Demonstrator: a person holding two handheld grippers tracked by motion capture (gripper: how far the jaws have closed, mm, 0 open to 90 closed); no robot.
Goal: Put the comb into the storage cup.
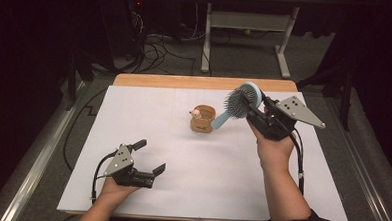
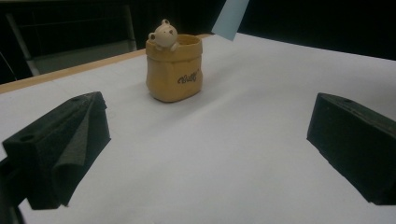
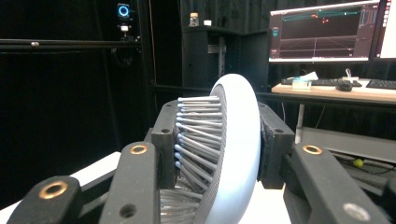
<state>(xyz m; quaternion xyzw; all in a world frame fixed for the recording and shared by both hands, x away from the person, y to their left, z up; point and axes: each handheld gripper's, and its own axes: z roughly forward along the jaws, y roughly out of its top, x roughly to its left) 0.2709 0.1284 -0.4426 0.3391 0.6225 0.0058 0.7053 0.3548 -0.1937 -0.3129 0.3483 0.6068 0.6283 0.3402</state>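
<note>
Two grippers were at work over the white sheet-covered table (image 1: 180, 190). Right of centre in the high view, the right gripper (image 1: 254, 109) was raised above the table and clamped on the round head of a pale blue plastic hairbrush with grey bristles (image 1: 242, 101); the brush's blue handle slanted down and to the left from the jaws, its end reaching the rim of a small tan ceramic pouch-shaped pot with a cream bear figure on its edge (image 1: 203, 119). Whether the handle tip was inside the pot or only at its rim could not be told. In the right gripper view the hairbrush (image 3: 233, 154) stood edge-on at the centre of the frame, bristles facing left, with one black jaw pressed against the bristle side and the other against the smooth back. At the lower left of the high view, the left gripper (image 1: 151, 156) lay low over the table with its jaws spread wide and nothing between them, well apart from the pot. In the left gripper view the pot (image 2: 173, 70) stood upright on the sheet at the upper centre, beyond the gap between the two jaws, and the end of the blue handle (image 2: 229, 21) hung just above and to the right of its rim.
</note>
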